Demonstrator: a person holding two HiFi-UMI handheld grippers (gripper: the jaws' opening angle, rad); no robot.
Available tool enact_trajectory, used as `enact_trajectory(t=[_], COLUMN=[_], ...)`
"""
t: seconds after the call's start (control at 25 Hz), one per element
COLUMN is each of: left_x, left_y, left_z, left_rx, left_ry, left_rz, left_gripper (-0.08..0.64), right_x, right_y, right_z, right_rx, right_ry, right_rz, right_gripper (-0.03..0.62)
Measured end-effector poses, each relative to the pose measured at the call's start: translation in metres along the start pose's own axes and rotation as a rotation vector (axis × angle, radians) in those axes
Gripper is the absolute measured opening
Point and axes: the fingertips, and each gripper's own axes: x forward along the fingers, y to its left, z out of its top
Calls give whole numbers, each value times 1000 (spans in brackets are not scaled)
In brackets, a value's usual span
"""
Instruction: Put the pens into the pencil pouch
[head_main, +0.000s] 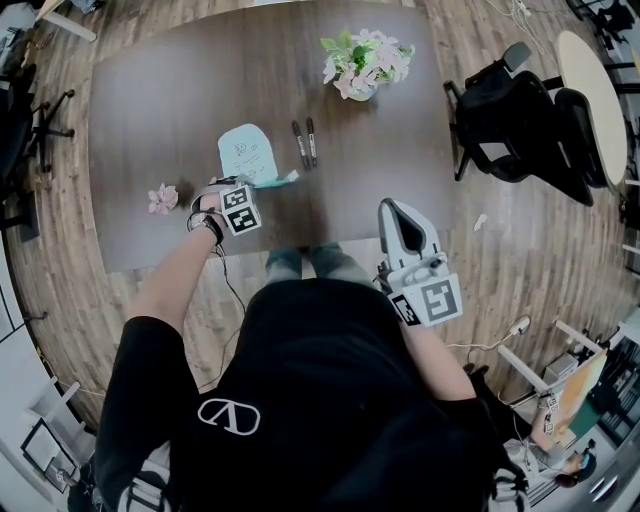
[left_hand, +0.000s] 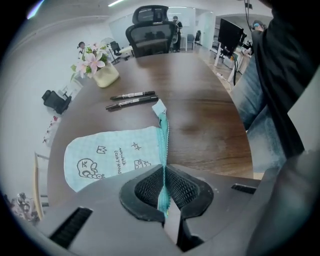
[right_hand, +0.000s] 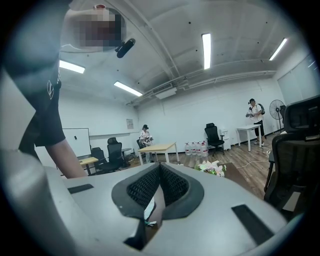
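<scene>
The ribbed black fingers of the left gripper are clenched on the teal zipper edge of the pencil pouch. The pouch is a flat, pale mint fabric sleeve with doodle print, lying on the dark wood-grain tabletop. Just right of the pouch, two slim black pens lie side by side, apart from it. Farther right of the pouch, the pale right gripper hangs with its mesh-textured fingers pressed together on nothing.
</scene>
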Motion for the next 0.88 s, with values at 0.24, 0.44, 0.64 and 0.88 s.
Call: enact_trajectory(t=[0.24,0.44,0.64,0.88], left_x=[-20,-73,-129,-197], left_y=[11,39,64,78], left_z=[9,29,42,59], left_rx=[-193,-534,-811,-1112], left_ry=[-68,-292,-513,-823], left_rz=[-66,-101,-150,-266], left_gripper=[14,12,12,12], right_x=[2,1,7,11], right_y=[0,-3,-4,-3], right_z=[2,5,12,19], right_rx=[-1,7,16,35], right_ry=[-11,-31,-55,-71], right_rz=[3,5,23,42], right_gripper=[-14,-14,-14,-14])
